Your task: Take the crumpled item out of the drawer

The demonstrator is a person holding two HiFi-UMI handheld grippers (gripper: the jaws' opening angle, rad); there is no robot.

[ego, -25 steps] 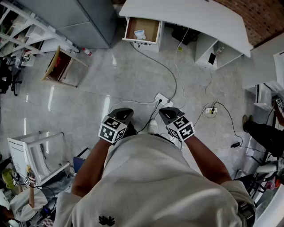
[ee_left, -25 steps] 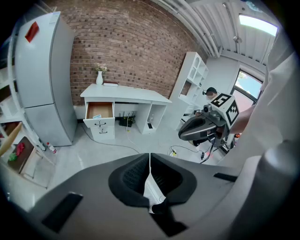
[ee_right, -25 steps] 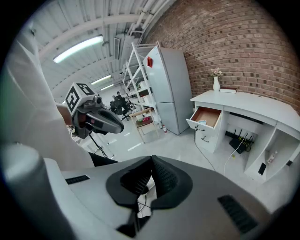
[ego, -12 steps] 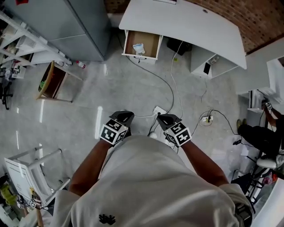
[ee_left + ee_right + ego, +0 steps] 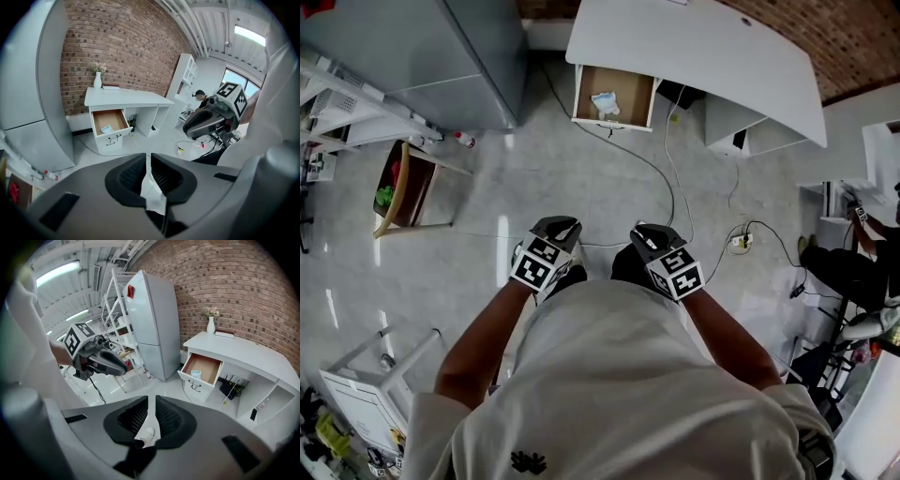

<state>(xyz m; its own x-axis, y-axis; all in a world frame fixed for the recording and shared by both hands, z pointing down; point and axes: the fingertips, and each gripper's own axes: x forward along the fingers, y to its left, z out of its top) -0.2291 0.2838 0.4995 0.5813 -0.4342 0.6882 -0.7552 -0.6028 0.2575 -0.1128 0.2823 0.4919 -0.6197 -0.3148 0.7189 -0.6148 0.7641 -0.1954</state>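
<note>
Open drawer (image 5: pixel 630 86) across bare floor (image 5: pixel 581 187), well apart
Left gripper (image 5: pixel 557 227) and right gripper (image 5: pixel 648 236): jaws nearly closed, empty; crumpled item (image 5: pixel 605 102) lies inside drawer

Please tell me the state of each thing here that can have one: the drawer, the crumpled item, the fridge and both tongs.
drawer: pulled open
crumpled item: lying inside the drawer, untouched
fridge: doors closed
left tongs: closed to a thin slit, empty, far from the drawer
right tongs: closed to a thin slit, empty, far from the drawer
</note>
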